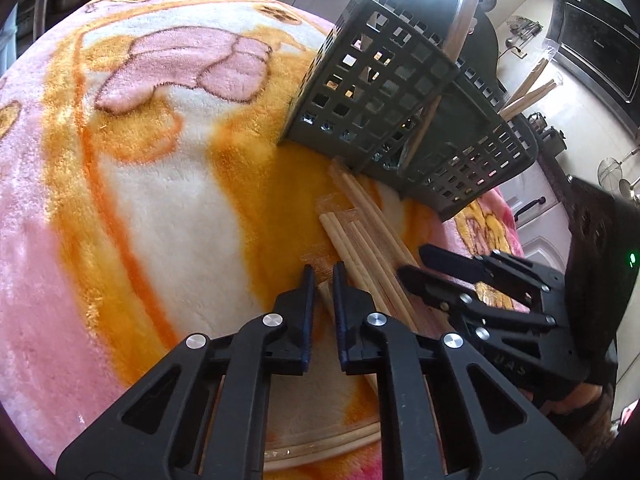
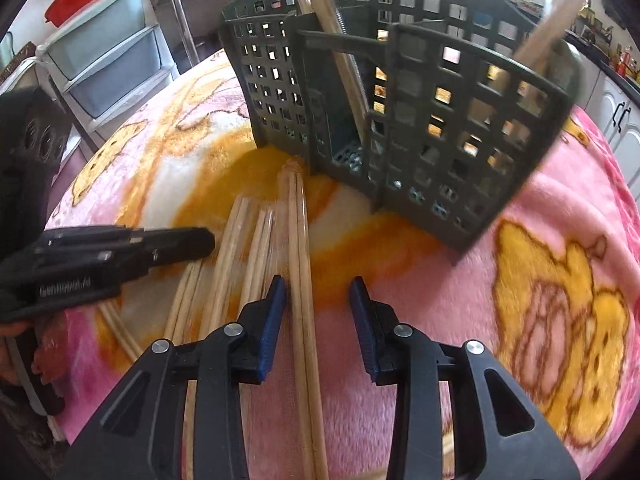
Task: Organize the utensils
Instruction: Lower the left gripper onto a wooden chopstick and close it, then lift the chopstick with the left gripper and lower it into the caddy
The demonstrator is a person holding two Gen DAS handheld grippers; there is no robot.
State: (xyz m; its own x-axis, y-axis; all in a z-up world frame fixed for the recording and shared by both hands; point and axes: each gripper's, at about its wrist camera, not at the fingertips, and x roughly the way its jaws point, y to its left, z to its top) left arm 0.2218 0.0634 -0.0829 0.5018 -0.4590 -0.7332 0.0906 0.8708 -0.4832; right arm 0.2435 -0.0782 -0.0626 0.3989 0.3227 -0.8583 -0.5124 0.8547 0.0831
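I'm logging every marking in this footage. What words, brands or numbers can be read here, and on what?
"HAS": embossed on the right gripper body, left wrist view; possibly only part of a longer word.
White lettering on the left gripper body, right wrist view: too blurred to read.
Small logo on the black range hood: too small to read.

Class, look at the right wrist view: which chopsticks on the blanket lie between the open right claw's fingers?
The rightmost pair of chopsticks, running straight between the right claw fingers toward the grey basket; the other chopsticks all lie left of it.
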